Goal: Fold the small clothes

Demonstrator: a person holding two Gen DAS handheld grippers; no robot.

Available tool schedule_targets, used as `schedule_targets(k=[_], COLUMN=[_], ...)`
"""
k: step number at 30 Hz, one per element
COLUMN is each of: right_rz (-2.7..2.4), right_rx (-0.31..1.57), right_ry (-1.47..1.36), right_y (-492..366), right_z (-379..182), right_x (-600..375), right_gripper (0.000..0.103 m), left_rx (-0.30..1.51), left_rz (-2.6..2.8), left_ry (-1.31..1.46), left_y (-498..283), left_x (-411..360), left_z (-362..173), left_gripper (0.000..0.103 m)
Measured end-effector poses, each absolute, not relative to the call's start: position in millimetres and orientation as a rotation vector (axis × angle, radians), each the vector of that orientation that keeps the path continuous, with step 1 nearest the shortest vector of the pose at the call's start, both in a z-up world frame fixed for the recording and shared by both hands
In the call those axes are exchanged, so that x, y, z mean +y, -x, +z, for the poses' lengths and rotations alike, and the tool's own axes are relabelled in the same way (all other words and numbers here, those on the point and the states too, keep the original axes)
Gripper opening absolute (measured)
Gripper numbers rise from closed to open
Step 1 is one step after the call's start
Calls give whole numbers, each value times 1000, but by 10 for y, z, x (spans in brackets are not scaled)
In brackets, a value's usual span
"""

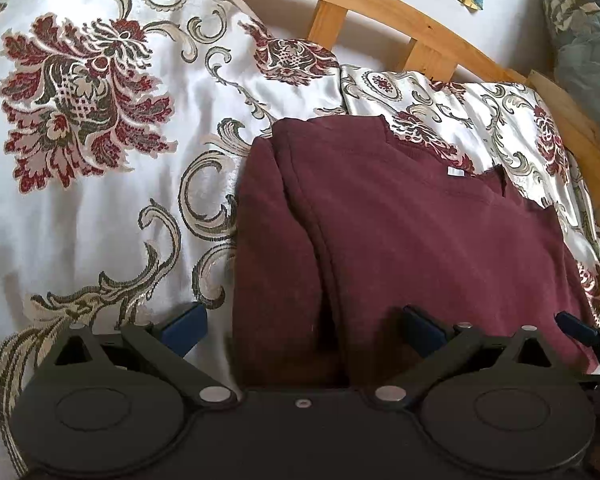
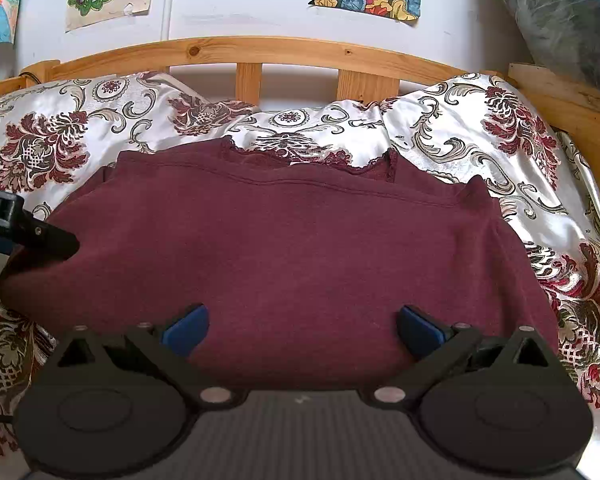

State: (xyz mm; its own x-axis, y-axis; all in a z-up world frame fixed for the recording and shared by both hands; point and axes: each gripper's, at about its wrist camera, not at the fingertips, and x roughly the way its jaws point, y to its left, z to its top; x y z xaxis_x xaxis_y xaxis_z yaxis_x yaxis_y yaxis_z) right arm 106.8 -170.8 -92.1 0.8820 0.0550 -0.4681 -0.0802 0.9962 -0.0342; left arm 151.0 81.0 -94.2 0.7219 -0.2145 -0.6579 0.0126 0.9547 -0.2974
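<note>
Around my maroon top, only floral bedspread before the wooden headboard; both claws gape empty, its near hem hidden.

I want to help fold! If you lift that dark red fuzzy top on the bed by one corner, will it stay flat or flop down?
Probably flop: the dark red fleecy top already drapes in soft folds along one side. It looks thick, so likely not slippery, though the shiny floral bedspread beneath might let it slide.
</note>
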Motion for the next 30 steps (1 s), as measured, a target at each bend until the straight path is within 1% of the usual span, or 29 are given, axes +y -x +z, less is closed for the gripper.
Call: schedule_targets(k=[2,4,6,8,10,12,13,14,15,17,18,20,23,24,25,28,30], right_rz=[71,71,71,71,72,70,69,67,66,67,71,88,80,78,71,40,25], right_rx=[486,485,485,485,485,484,484,484,484,486,486,482,441,443,455,482,480], right_ry=[52,53,53,53,53,55,58,61,63,62,56,30,-24,-29,-31,-61,-89], right_y=[-1068,-1067,-1067,-1068,-1068,-1068,-1068,-1068,-1070,-1073,-1071,-1040,-885,-844,-818,-735,-668], right_z=[-922,-922,-922,-923,-922,-923,-924,-925,-928,-925,-920,-869,-759,-741,-734,-739,-733], right_x=[-1710,-1709,-1711,-1715,-1717,-1712,-1709,-1705,-1699,-1699,-1708,-1769,-1956,-2018,-2072,-2257,-2378], right_gripper=[103,103,103,103,103,103,103,103,103,103,103,103,103,103,103,103,103], left_rx=[759,758,749,741,745,746,743,741,738,731,726,712,697,698,700,701,687], left_rz=[-127,-121,-123,-126,-121,-96,-89,-80,-75,-69,-66,-57,-56,-53,-48,-39,-40], left_ry=[289,298,307,327,343,323,300,274,252,232,225,206,174,175,181,193,180], left_y=[-1510,-1502,-1491,-1480,-1481,-1469,-1463,-1454,-1446,-1431,-1419,-1391,-1370,-1370,-1370,-1373,-1374], left_x=[815,821,839,864,863,814,778,735,693,643,623,583,537,533,532,521,462], left_z=[-937,-931,-920,-906,-902,-897,-893,-889,-883,-870,-863,-849,-823,-810,-794,-692,-579], left_gripper=[101,97,89,76,71,69,67,62,60,51,49,40,31,29,25,19,18])
